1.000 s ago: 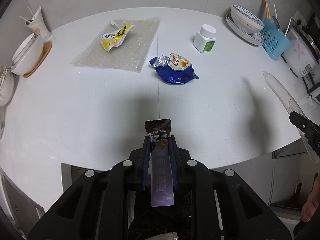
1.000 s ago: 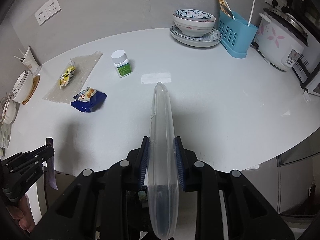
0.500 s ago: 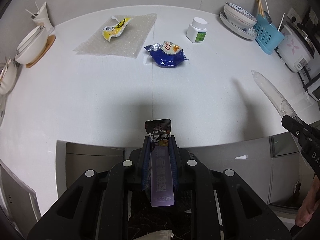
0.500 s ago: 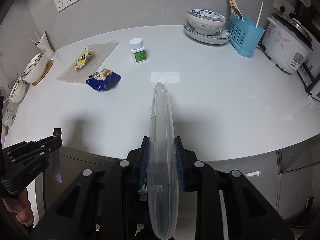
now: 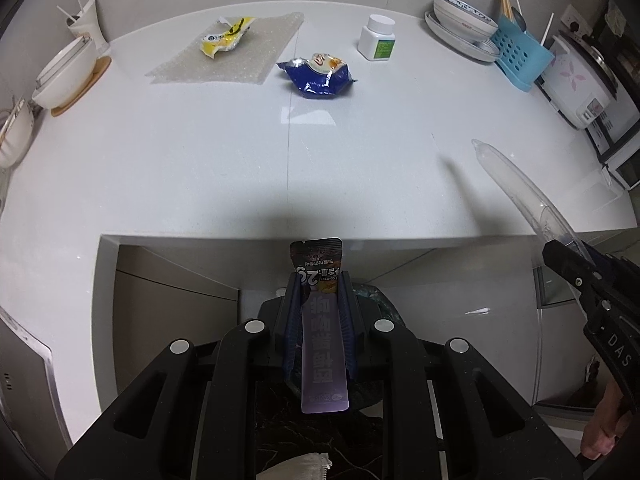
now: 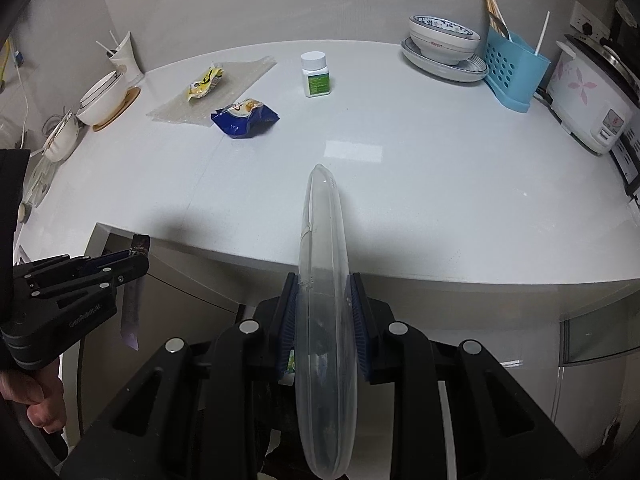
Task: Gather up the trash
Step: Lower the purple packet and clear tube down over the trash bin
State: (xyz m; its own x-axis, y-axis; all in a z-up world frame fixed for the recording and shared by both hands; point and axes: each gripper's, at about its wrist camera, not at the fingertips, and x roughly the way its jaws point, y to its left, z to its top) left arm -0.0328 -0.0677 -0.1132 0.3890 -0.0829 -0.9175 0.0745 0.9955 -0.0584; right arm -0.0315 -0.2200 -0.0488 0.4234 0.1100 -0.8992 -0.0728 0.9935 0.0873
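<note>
The surface (image 6: 420, 208) is pale, smooth stone-like material with a soft sheen that mirrors a light patch. The blue snack bag (image 5: 318, 76) is crinkled glossy foil-like film; the yellow wrapper (image 5: 226, 36) is shiny plastic and lies on a bumpy, translucent sheet of bubble wrap (image 5: 240, 66). The bottle (image 6: 316, 75) is matt white plastic with a paper-like green label. The bowl (image 6: 444, 40) looks like glazed ceramic, and the blue rack (image 6: 514, 72) is matt perforated plastic. The left claw (image 5: 320, 300) is matt black plastic with ribbed blue pads and pinches a smooth printed sachet (image 5: 322, 344). The right claw (image 6: 325, 304) grips a clear, glossy plastic lid (image 6: 324, 320).
</note>
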